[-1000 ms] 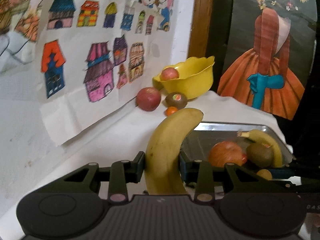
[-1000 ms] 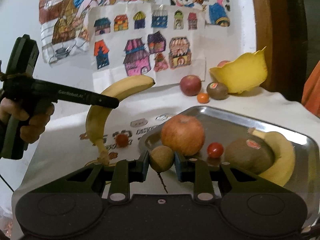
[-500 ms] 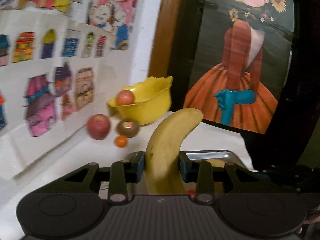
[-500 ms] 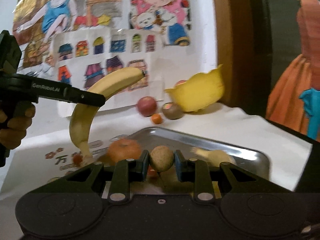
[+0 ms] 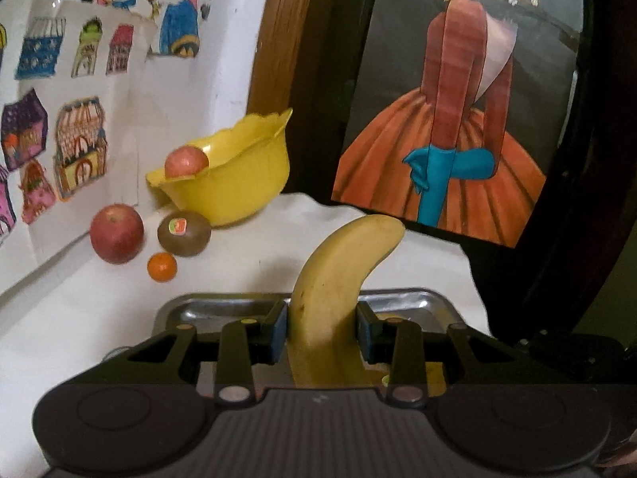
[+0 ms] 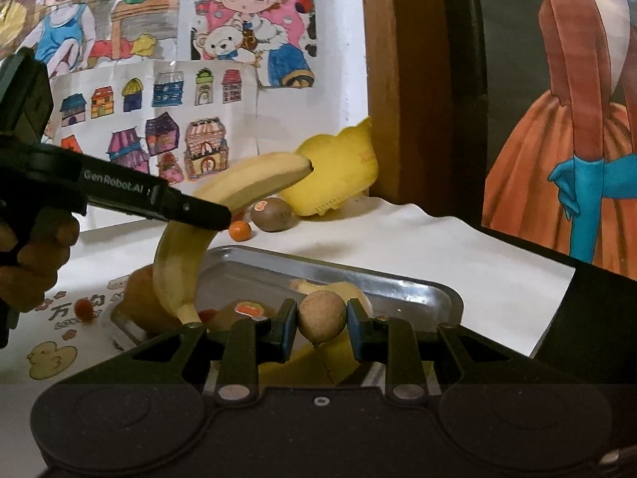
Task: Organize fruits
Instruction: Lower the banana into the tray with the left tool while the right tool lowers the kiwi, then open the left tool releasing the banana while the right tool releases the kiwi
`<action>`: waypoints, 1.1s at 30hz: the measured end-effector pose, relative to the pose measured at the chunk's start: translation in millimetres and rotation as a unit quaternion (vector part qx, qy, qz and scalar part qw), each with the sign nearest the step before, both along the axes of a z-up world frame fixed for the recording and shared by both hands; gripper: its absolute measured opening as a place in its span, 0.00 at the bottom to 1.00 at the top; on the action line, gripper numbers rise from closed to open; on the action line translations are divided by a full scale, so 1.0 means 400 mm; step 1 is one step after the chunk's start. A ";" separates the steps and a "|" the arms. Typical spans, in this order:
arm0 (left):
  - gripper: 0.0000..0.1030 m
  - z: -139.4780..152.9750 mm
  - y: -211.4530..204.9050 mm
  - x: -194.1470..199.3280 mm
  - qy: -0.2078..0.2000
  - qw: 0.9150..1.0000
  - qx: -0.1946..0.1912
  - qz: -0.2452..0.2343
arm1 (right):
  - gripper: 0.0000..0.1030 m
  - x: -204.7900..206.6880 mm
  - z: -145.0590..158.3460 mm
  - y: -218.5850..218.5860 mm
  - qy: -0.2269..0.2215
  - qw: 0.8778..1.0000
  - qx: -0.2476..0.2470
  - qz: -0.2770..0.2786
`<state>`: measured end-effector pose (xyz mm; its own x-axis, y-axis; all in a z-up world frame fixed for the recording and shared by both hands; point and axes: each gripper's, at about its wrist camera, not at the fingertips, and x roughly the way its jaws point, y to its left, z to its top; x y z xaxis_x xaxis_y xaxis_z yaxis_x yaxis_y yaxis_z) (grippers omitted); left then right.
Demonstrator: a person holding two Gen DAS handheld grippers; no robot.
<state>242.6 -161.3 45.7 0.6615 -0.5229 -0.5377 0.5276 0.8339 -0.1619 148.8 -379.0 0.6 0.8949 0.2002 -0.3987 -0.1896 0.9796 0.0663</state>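
Observation:
My left gripper is shut on a yellow banana, held nearly upright above the near end of the metal tray. In the right wrist view that left gripper clamps the banana at mid-length, its stem hanging over the tray's left end. My right gripper is shut on a small round brown fruit above the tray. In the tray lie a stickered kiwi, another banana and an orange-red apple, partly hidden.
A yellow bowl holding an apple stands at the back by the wall. A red apple, a kiwi and a small orange sit before it. A tiny red fruit lies left of the tray. A person's hand grips the left tool.
Both grippers have swung right and forward over the tray, each keeping its fruit. The banana now hangs above the tray's left end instead of beside the tray.

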 end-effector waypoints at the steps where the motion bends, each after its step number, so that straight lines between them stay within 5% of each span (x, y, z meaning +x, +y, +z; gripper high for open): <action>1: 0.38 -0.007 -0.003 0.005 0.003 1.000 0.004 0.002 | 0.28 0.004 -0.004 -0.003 0.000 1.000 0.002 -0.001; 17: 0.38 -0.058 -0.006 0.030 0.021 1.000 0.019 0.010 | 0.30 0.045 -0.032 0.033 -0.008 1.000 -0.004 0.010; 26: 0.38 -0.037 0.004 -0.004 -0.032 0.999 0.014 0.017 | 0.35 0.022 -0.035 0.066 -0.030 0.999 -0.032 0.010; 28: 0.43 -0.034 0.009 -0.011 -0.035 0.999 0.011 0.018 | 0.38 0.018 -0.033 0.066 -0.030 0.999 -0.026 0.006; 30: 0.64 -0.029 0.017 -0.019 -0.039 0.999 0.006 0.022 | 0.42 0.012 -0.029 0.068 -0.031 0.999 -0.026 0.001; 33: 0.80 -0.018 0.033 -0.036 -0.053 0.998 0.000 0.028 | 0.52 -0.003 -0.021 0.071 -0.035 0.999 -0.024 0.001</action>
<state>228.3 -148.2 38.7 0.7426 -0.4842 -0.4627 0.4952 0.8621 -0.1074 147.4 -350.6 -7.9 0.9207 0.1834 -0.3444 -0.1935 0.9811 0.0053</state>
